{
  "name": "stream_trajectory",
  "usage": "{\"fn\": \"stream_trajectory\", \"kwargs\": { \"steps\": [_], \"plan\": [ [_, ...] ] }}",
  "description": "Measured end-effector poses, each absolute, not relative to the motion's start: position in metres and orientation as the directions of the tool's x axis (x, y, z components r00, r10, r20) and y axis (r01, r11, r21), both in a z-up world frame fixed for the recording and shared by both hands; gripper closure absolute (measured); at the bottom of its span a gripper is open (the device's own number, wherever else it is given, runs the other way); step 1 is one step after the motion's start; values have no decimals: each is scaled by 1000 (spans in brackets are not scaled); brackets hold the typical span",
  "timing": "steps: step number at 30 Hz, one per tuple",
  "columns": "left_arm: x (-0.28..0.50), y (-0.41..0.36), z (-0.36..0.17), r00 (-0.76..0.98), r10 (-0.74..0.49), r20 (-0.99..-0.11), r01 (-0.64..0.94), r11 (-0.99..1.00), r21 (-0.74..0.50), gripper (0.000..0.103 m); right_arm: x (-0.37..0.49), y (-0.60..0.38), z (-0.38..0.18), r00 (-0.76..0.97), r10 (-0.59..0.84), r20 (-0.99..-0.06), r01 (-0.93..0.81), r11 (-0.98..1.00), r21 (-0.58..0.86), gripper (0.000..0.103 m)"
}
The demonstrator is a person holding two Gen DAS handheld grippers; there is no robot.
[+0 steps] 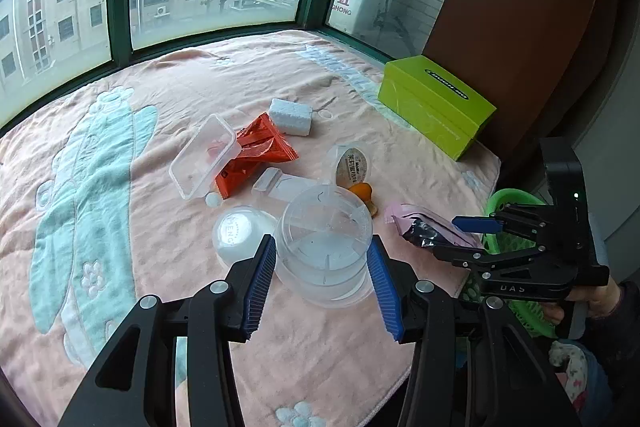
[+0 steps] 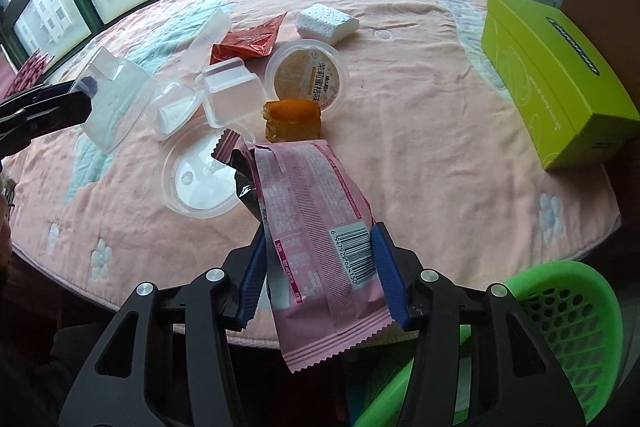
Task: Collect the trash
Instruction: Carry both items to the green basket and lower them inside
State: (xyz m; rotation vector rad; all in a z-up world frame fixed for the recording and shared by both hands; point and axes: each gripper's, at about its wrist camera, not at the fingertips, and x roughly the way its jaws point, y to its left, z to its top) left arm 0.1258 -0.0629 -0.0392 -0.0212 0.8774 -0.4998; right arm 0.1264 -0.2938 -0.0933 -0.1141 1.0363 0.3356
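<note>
My left gripper (image 1: 322, 263) is shut on a clear plastic cup (image 1: 326, 247) and holds it above the pink blanket (image 1: 160, 87); it shows at the left edge of the right wrist view (image 2: 86, 95) with the cup (image 2: 116, 107). My right gripper (image 2: 318, 275) is shut on a pink snack wrapper (image 2: 316, 227) near the table's front edge; it shows in the left wrist view (image 1: 472, 233) with the wrapper (image 1: 424, 227). A green basket (image 2: 568, 323) sits just below and right of the right gripper.
On the blanket lie an orange-red wrapper (image 1: 256, 155), a clear rectangular tub (image 1: 202, 157), a white foam block (image 1: 290, 117), a jelly cup (image 2: 306, 77), a piece of orange cake (image 2: 292, 119), a round clear lid (image 2: 200, 179) and a white cup (image 1: 240, 233). A lime-green box (image 1: 436, 105) stands at the right.
</note>
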Motion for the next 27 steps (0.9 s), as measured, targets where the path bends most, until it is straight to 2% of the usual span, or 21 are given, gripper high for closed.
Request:
{"fn": "stream_trajectory", "kwargs": {
  "steps": [13, 23, 27],
  "plan": [
    [109, -87, -23, 525, -477, -705, 482, 849, -216, 57, 70, -335, -55, 589, 187, -786, -158, 981, 115, 52],
    [94, -131, -9, 494, -541, -680, 565, 795, -222, 57, 21, -376, -35, 661, 42, -750, 48, 994, 99, 50],
    [88, -149, -5, 477, -566, -673, 596, 770, -225, 57, 3, -399, -39, 661, 17, -751, 130, 982, 137, 50]
  ]
}}
